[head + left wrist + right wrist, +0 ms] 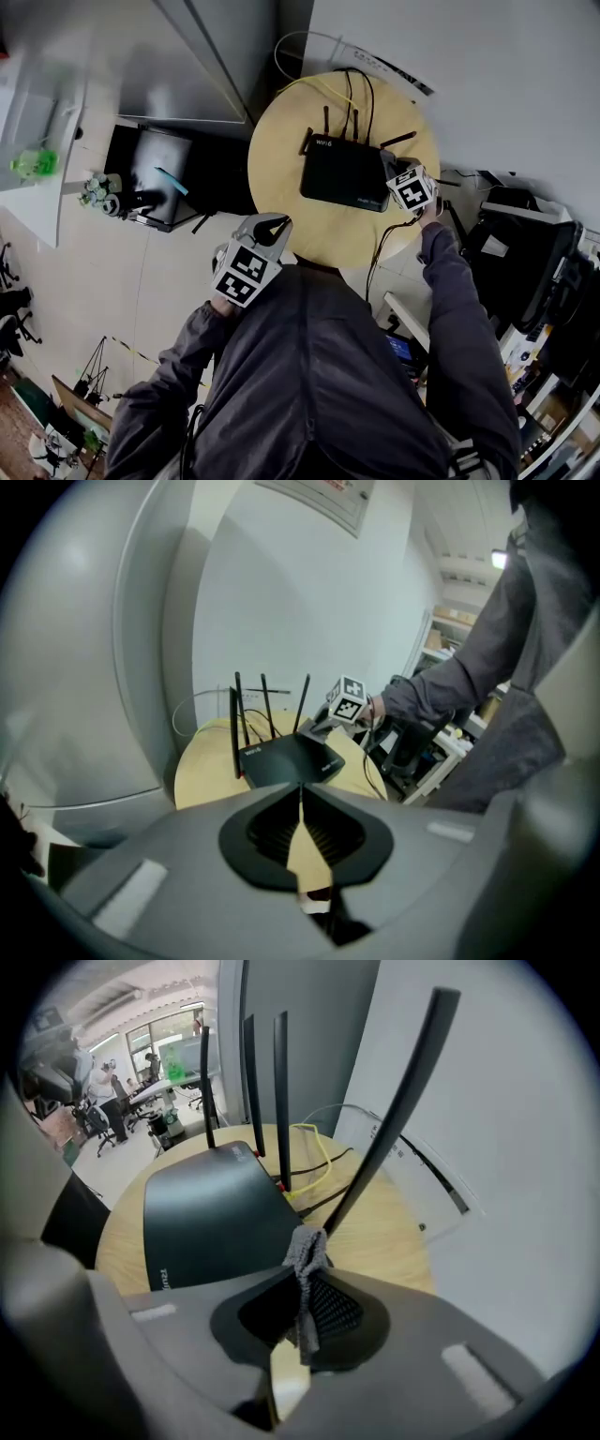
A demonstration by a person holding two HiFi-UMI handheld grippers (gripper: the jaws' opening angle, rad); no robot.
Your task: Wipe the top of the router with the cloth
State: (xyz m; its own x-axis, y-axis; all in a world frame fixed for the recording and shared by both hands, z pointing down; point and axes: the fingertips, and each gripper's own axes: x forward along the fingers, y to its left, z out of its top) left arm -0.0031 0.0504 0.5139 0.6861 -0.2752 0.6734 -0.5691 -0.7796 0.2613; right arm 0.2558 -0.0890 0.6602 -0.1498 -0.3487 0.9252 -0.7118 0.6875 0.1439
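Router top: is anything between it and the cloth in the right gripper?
Nothing visible lies on the router top. The right gripper holds the cloth by the router's edge. One tilted antenna rises just beyond the cloth, to the side of the top.

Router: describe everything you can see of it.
The router is a flat black box, matte plastic by its look, with white lettering and thin black antennas rising along its back edge. It lies flat on the round wooden table; black and yellow cables run from its back. The right claw, shut on the cloth, is at its corner.
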